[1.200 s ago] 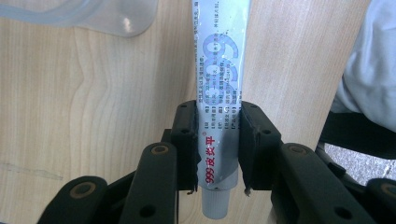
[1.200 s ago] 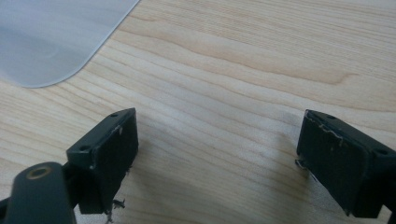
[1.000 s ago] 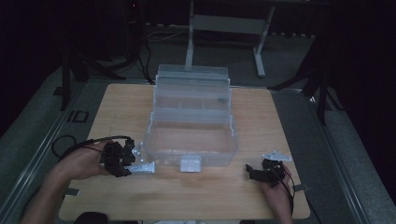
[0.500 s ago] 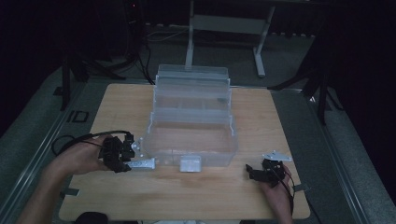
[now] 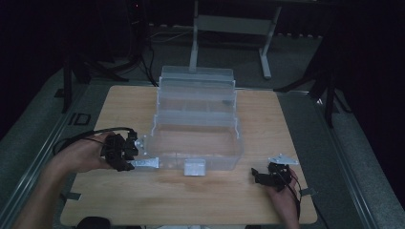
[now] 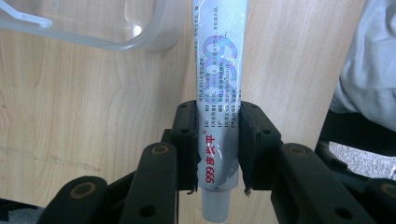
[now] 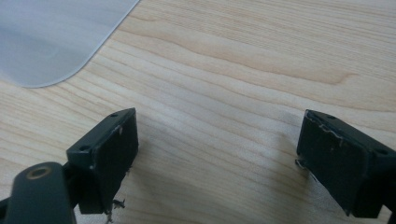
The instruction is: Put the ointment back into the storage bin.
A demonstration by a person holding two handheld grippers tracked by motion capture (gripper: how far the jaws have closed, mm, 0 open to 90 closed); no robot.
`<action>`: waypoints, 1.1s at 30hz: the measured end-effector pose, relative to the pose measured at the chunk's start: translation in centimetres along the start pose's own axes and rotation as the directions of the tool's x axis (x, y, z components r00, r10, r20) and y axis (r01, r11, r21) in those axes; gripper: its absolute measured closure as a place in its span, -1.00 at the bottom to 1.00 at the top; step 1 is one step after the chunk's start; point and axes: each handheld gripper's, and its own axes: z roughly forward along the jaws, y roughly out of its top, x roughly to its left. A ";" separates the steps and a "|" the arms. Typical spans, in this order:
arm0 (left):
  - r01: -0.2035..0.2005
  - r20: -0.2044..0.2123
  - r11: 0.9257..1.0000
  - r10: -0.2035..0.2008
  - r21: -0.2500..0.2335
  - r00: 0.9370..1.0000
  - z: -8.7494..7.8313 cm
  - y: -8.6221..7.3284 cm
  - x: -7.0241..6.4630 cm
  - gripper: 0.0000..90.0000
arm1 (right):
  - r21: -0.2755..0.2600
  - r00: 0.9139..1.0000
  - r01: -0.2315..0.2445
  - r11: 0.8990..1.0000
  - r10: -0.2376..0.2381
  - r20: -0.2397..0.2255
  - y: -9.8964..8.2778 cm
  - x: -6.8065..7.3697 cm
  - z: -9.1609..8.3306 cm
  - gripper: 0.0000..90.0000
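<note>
Lying clamped between left tongs (image 6: 217, 140): tube (image 6: 219, 84)

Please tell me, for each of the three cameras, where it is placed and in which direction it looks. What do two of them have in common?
High view: above the person's side, looking forward and down on the table; both forearms, left gripper, right gripper.
Left gripper view: on the left gripper, looking along its jaws, clamped on a tube.
Right gripper view: on the right gripper, looking down at bare wood between wide jaws.
Shared: the clear plastic box shows in the high and left gripper views.
</note>
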 end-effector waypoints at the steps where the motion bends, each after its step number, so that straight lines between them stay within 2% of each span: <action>1: -0.002 -0.002 1.000 0.002 -0.001 1.000 -0.1 0.0 0.1 0.57 | 0.000 1.000 0.000 1.000 0.000 0.000 0.0 0.0 0.0 -0.72; 17: 0.011 -0.006 1.000 -0.011 -0.010 1.000 -2.0 0.5 2.1 0.57 | 0.000 1.000 -0.001 1.000 0.001 0.000 0.0 0.0 0.0 -0.72; 22: 0.027 -0.009 0.999 -0.027 -0.018 1.000 -2.4 0.6 2.4 0.57 | 0.000 1.000 0.000 1.000 0.000 0.000 0.0 0.0 0.0 -0.72; 23: 0.023 -0.022 1.000 -0.024 -0.018 0.999 -2.5 0.8 2.7 0.57 | 0.000 1.000 0.000 1.000 0.000 0.000 0.0 0.0 0.0 -0.73; 33: 0.020 -0.029 0.999 -0.020 -0.032 0.999 -2.6 2.0 3.8 0.57 | 0.000 1.000 0.000 1.000 0.000 0.000 0.0 0.0 0.0 -0.73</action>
